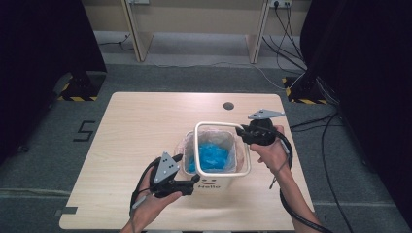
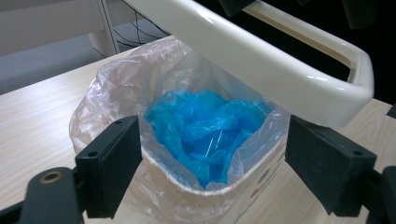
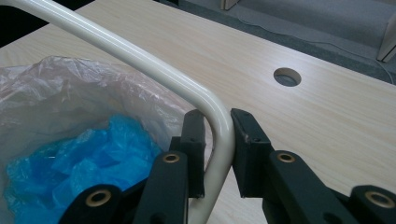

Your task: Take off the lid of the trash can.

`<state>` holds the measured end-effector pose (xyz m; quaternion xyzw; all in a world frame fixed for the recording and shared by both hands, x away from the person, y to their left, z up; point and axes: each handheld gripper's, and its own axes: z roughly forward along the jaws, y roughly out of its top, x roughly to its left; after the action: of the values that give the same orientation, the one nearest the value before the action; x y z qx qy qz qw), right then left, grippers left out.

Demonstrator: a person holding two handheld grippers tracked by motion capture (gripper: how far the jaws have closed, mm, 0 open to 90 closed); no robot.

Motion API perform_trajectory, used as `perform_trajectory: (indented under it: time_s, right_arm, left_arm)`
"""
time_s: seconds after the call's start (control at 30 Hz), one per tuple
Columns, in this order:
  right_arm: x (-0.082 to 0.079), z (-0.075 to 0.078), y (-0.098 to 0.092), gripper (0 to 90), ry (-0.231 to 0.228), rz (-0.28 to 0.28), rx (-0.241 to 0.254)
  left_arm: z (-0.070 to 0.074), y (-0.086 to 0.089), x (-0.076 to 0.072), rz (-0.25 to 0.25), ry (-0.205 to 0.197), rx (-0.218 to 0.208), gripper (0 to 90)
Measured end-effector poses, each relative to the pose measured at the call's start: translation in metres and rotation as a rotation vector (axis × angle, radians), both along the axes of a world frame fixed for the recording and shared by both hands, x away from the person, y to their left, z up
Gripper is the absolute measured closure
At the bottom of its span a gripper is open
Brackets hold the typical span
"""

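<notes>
Grey carpet [image 1: 204, 77] surrounds a pale wooden table [image 1: 145, 126], which is seen from above with a round cable hole [image 1: 228, 106] near its far edge. At the table's near right a small white bin [image 1: 214, 182] marked "Hello" is stood, lined with a clear plastic bag [image 2: 116, 79] in which crumpled blue plastic [image 2: 205, 130] is held. A cream rectangular frame ring [image 1: 222, 148] is held tilted above the bin's mouth. One corner of the ring is clamped between the jaws of the right gripper [image 3: 218, 140]. The left gripper [image 2: 212, 154] is held at the bin's near side, its jaws spread wide on either side of the bin, touching nothing that can be seen.
</notes>
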<state>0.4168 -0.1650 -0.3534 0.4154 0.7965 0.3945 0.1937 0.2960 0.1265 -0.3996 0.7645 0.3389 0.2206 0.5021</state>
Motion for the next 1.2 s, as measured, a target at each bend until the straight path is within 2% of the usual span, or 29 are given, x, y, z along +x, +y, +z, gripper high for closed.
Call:
perform_trajectory:
  time_s: [0.3,0.47,0.63,0.77,1.2]
  right_arm:
    - [-0.008,-0.004,-0.03,76.6,0.015,-0.026,0.067]
    - [-0.012,-0.006,-0.044,76.8,0.017,-0.046,0.087]
    - [-0.017,-0.007,-0.06,76.8,0.017,-0.069,0.086]
    - [-0.022,-0.01,-0.078,76.8,0.018,-0.097,0.082]
    - [-0.035,-0.031,-0.127,76.8,0.047,-0.182,0.084]
  left_arm:
    - [-0.005,0.007,-0.004,0.007,0.016,-0.009,17.7]
    - [-0.005,0.012,-0.006,0.01,0.017,-0.011,17.7]
    - [-0.006,0.02,-0.008,0.02,0.017,-0.014,17.7]
    - [-0.01,0.029,-0.01,0.03,0.036,-0.031,17.3]
    - [-0.022,0.049,-0.016,0.048,0.087,-0.062,16.7]
